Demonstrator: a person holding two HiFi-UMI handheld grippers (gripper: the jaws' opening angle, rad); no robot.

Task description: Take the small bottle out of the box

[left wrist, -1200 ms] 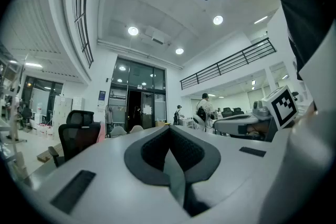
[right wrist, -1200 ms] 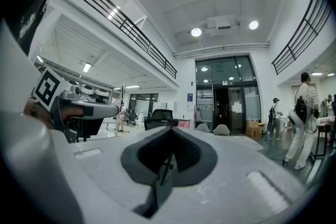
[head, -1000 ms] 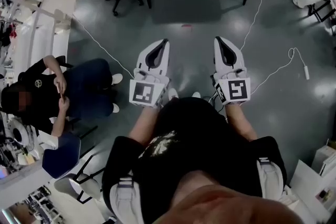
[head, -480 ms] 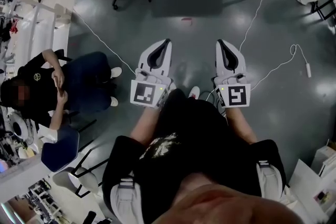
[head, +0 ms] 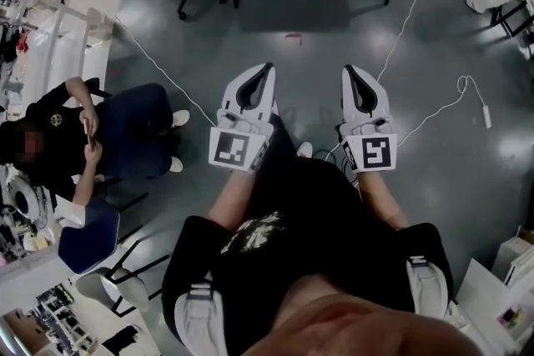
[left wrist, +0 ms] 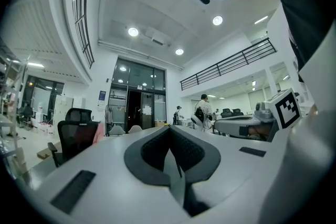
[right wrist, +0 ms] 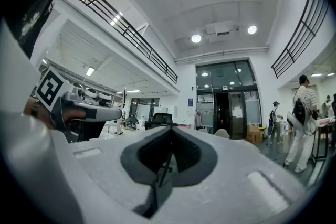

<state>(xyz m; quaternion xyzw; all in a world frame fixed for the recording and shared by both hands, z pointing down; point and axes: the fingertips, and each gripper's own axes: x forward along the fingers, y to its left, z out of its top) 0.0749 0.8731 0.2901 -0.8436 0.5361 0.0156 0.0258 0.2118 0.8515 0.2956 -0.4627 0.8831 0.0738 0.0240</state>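
Barely shifted since before, my left gripper and right gripper hang closed, empty; I should first find the unseen box.

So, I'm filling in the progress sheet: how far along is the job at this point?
Done: nothing that shows; no box or bottle appears in any view. In hand: nothing; the left gripper and right gripper are both shut and empty, held side by side above the grey floor. Left: the whole job, probably starting with getting to the box.
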